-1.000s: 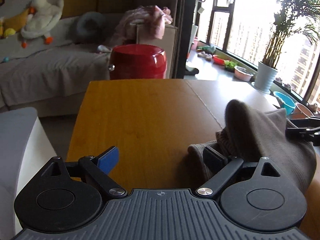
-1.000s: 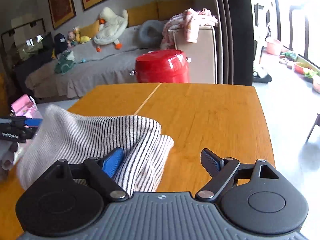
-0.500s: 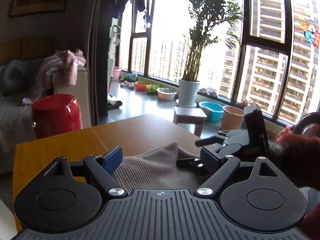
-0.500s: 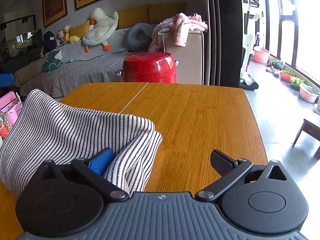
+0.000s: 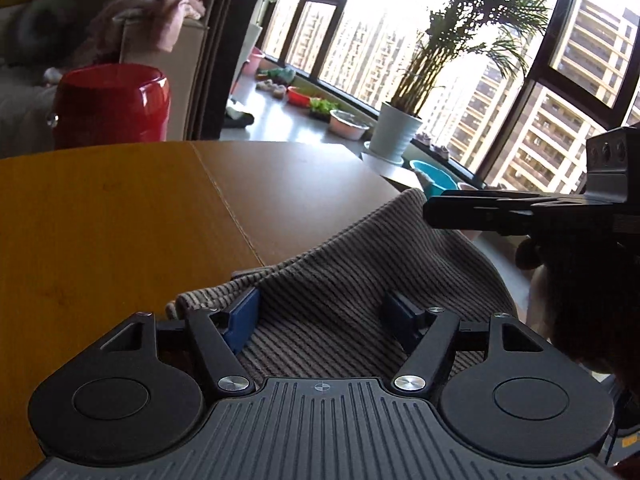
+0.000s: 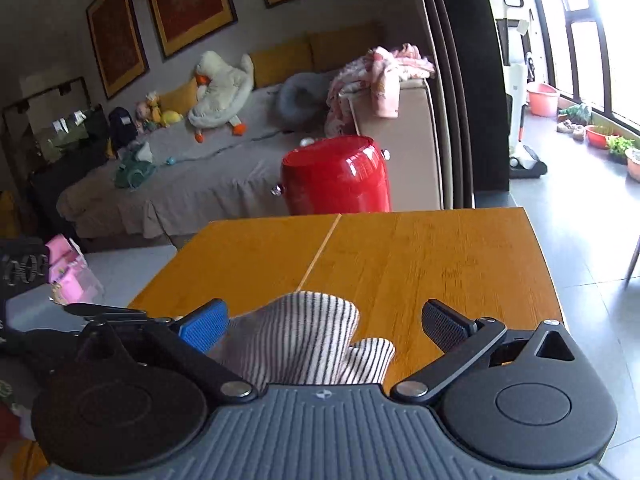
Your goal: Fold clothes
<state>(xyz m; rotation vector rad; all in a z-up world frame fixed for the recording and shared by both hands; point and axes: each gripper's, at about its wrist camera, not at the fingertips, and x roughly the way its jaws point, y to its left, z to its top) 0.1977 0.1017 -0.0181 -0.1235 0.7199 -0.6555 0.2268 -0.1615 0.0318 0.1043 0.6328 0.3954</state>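
- A bunched striped knit garment point(image 5: 344, 280), cream with thin dark stripes, lies on the near part of an orange-brown wooden table point(image 5: 120, 216), its folds rising toward the window side.
- The left gripper point(image 5: 320, 314), black with blue pads, sits over the cloth with its jaws closing; the striped fabric lies between them, and the pads do not yet appear to press it.
- In the right wrist view, the right gripper point(image 6: 326, 322) stands spread to its widest, a rounded hump of the same garment point(image 6: 304, 340) between its fingers and clear of the right-hand finger.
- The right gripper's black body point(image 5: 532, 210) reaches in from the right edge of the left wrist view, above the cloth's raised edge.
- Beyond the table stands a glossy red drum-shaped stool point(image 6: 336, 180), beside a beige sofa arm draped with a pink blanket point(image 6: 380, 76).
- A potted palm in a white pot point(image 5: 394, 134) stands by the tall windows.
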